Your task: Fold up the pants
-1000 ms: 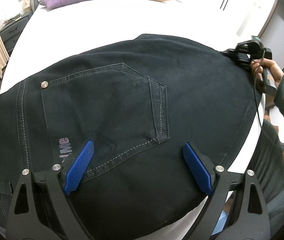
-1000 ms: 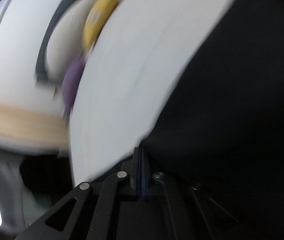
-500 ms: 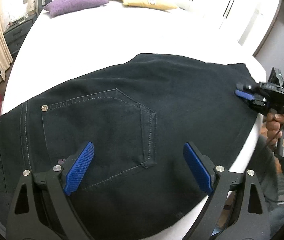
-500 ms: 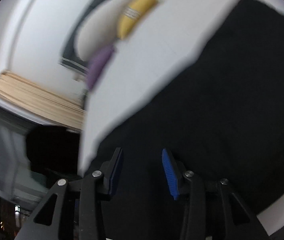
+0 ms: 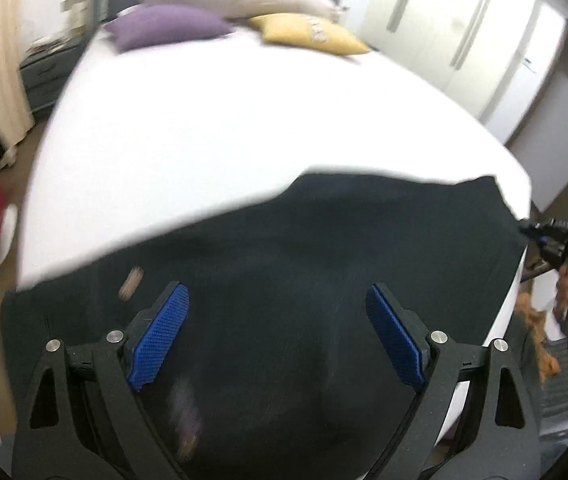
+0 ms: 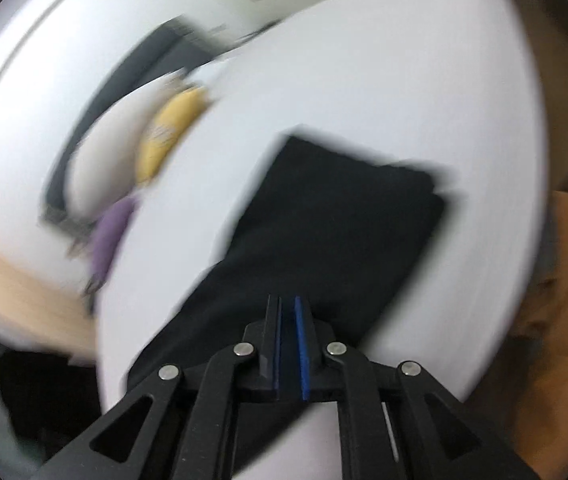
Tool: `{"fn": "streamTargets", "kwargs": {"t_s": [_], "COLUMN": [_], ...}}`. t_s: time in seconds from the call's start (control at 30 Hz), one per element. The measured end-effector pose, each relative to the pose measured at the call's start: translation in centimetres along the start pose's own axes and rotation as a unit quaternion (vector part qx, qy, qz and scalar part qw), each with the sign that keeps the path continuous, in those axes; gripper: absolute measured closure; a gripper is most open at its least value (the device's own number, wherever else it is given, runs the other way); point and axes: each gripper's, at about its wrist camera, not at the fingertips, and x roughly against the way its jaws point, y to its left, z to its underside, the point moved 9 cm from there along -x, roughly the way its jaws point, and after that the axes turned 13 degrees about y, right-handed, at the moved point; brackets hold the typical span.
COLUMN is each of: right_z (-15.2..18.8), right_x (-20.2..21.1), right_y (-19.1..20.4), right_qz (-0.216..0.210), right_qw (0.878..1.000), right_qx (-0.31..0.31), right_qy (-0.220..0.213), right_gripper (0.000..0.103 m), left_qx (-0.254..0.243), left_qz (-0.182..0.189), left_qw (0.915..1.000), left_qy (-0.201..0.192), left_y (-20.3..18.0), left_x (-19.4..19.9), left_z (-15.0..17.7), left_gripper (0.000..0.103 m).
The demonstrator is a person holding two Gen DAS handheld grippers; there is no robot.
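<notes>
Meanwhile, black pants lie folded on the white bed.

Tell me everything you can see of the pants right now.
The pants are black, denim-like, lying spread flat across the near part of the white bed, reaching its right edge. Blur hides stitching; a small metal rivet shows near the left. Neither gripper appears to be touching them, though blur leaves that unsure. In the right wrist view they look like a neat rectangle.

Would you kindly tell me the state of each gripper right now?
Left gripper: open wide above the black pants, holding nothing.
Right gripper: jaws opening by a narrow gap, nothing visibly held.
</notes>
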Motion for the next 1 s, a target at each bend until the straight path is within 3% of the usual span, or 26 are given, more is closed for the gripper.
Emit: {"fn": "streamTargets", "kwargs": {"t_s": [0.07,0.17,0.27,0.3,0.4,0.47,0.53,0.6,0.7,0.77,0.8,0.83,0.87,0.9,0.97,1.0], "right_z": [1.5,3.8,5.2,5.7,8.2,8.8,9.8,11.0,13.6,15.3,16.1,16.6,17.4,17.1,16.7,16.6], "right_x": [-1.8,-3.1,-5.4,-5.8,-5.4,-5.9,-6.8,-7.8,-9.4,-11.8,-13.7,-15.6,-17.6,-18.2,-17.6,-16.8], "right_y": [3.7,5.7,7.8,8.0,9.7,11.5,13.4,16.9,20.2,20.7,20.9,20.5,18.2,17.3,16.4,16.3], "right_qz": [-0.016,-0.039,-0.047,-0.043,-0.034,-0.043,-0.058,-0.082,-0.121,-0.115,-0.108,-0.092,-0.044,-0.036,-0.056,-0.064], "right_qw": [0.999,0.995,0.991,0.99,0.987,0.983,0.976,0.966,0.949,0.942,0.94,0.938,0.939,0.943,0.95,0.949], "right_qx": [0.041,0.075,0.09,0.09,0.111,0.132,0.155,0.193,0.227,0.239,0.234,0.227,0.214,0.207,0.176,0.166], "right_qy": [0.025,0.062,0.092,0.097,0.113,0.121,0.139,0.153,0.182,0.208,0.224,0.245,0.265,0.258,0.253,0.261], "right_gripper": [0.091,0.091,0.091,0.091,0.091,0.09,0.09,0.09,0.078,0.073,0.065,0.066,0.077,0.094,0.095,0.089], "left_qx": [-0.019,-0.054,-0.034,-0.023,-0.007,-0.003,0.009,0.007,0.021,0.028,0.035,0.047,0.054,0.054,0.042,0.035], "left_qz": [0.036,0.05,0.042,0.064,0.104,0.1,0.071,0.072,0.042,0.054,0.068,0.086,0.089,0.075,0.043,0.059], "left_qw": [0.9991,0.9959,0.9937,0.9934,0.9925,0.993,0.9961,0.997,0.9984,0.9977,0.9968,0.995,0.9944,0.9955,0.9981,0.9977], "left_qy": [0.015,0.052,0.099,0.092,0.063,0.064,0.053,0.027,0.031,0.03,0.023,0.019,0.021,0.024,0.014,-0.001], "left_y": [-1.9,-4.0,-2.3,-1.5,-0.7,-0.4,0.0,0.0,2.4,4.0,4.5,5.0,5.2,5.4,4.9,4.0], "left_x": [-2.2,-7.1,-12.3,-13.0,-11.8,-11.4,-9.9,-7.4,-6.2,-6.5,-6.4,-6.1,-6.1,-5.8,-4.1,-2.8], "left_z": [-2.8,-5.7,-5.7,-5.3,-5.1,-4.9,-4.9,-4.1,-0.9,0.2,0.3,0.3,0.2,0.2,0.6,1.0], "left_gripper": [0.012,0.012,0.015,0.014,0.014,0.014,0.018,0.018,0.018,0.019,0.019,0.019,0.019,0.02,0.021,0.021]}}
